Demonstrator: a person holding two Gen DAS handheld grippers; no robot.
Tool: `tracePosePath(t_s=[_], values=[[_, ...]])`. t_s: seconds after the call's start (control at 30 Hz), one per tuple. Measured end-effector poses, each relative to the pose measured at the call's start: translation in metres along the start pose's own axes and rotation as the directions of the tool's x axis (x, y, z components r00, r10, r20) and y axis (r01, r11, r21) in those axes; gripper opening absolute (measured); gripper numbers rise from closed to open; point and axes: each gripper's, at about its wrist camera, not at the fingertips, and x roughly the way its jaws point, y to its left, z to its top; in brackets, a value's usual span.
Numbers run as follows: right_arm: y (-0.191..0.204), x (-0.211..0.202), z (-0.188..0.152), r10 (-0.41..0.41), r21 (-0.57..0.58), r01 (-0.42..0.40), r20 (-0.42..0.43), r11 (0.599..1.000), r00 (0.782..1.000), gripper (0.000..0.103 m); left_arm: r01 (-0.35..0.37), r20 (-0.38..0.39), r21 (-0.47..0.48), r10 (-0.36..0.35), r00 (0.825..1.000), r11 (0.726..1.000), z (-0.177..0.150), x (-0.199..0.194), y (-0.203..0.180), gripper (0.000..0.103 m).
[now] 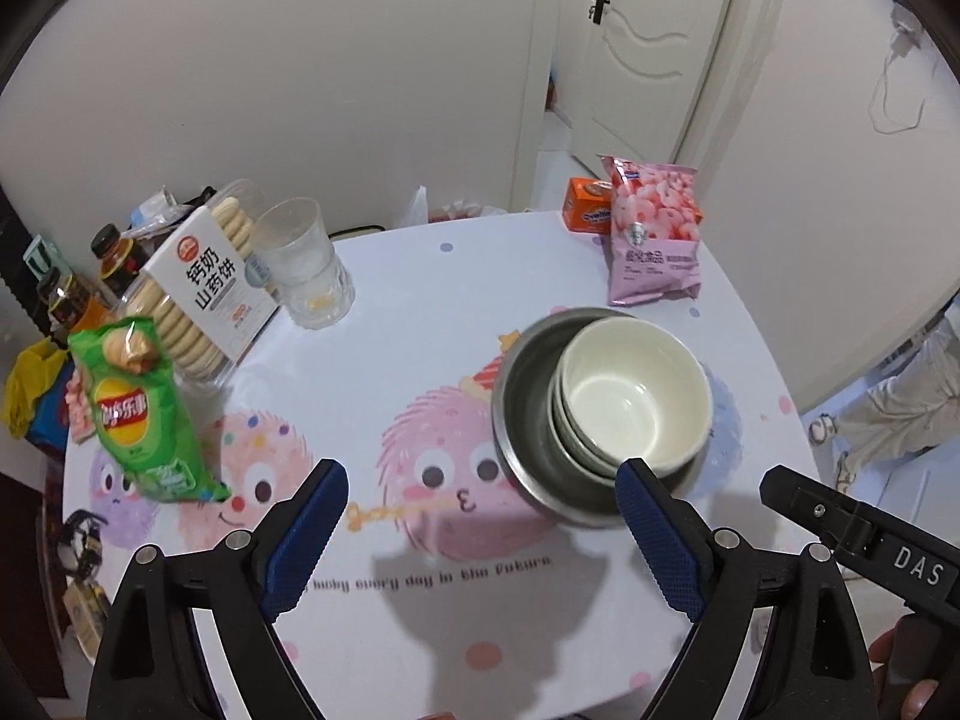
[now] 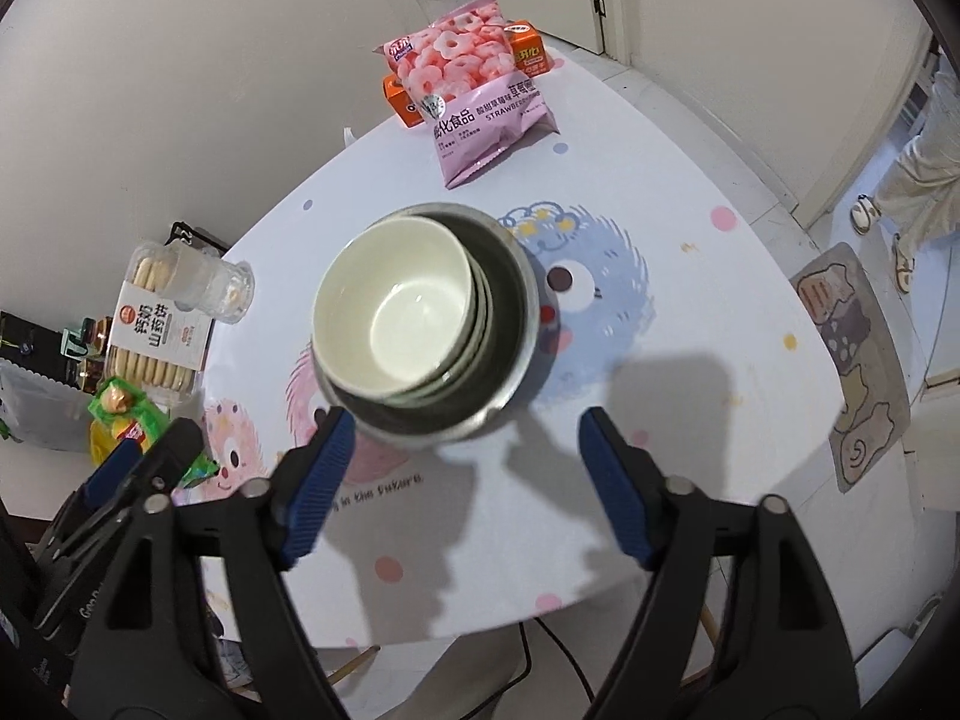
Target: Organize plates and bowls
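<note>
Left wrist view showed the chip bag and biscuit box standing at the bench's left side, the left gripper spread wide and empty above the cloth, then the white bowls nested in the steel bowl just ahead, with the right gripper likewise wide and holding nothing. The stack looked finished, so a good close meant lifting both hands straight off without brushing the tilted top bowl.

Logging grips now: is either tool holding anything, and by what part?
Nothing is held. Left tool and right tool are both open and empty, above the table, near the stacked bowls.
</note>
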Motion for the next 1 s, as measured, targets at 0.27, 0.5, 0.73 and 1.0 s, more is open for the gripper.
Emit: tracePosePath(t_s=[0.27,0.5,0.73,1.0], values=[[0.01,-0.03,-0.007,-0.05,-0.179,0.061,0.066,0.982,0.997,0.087,-0.044,0.004,-0.033,0.044,0.999,0.998,-0.016,-0.022,-0.01,0.093],[-0.004,-0.05,0.002,-0.009,-0.297,0.032,0.078,0.954,0.997,0.103,-0.111,0.015,-0.132,0.114,0.993,0.985,-0.025,-0.036,-0.029,0.093],[-0.027,-0.056,0.011,-0.005,-0.291,0.029,0.083,0.956,0.997,0.103,-0.13,-0.001,-0.141,0.131,0.991,0.981,-0.029,-0.034,-0.047,0.093],[-0.026,-0.058,0.01,0.004,-0.301,0.022,0.087,0.953,0.996,0.103,-0.137,-0.005,-0.132,0.138,0.99,0.982,-0.026,-0.037,-0.052,0.093]])
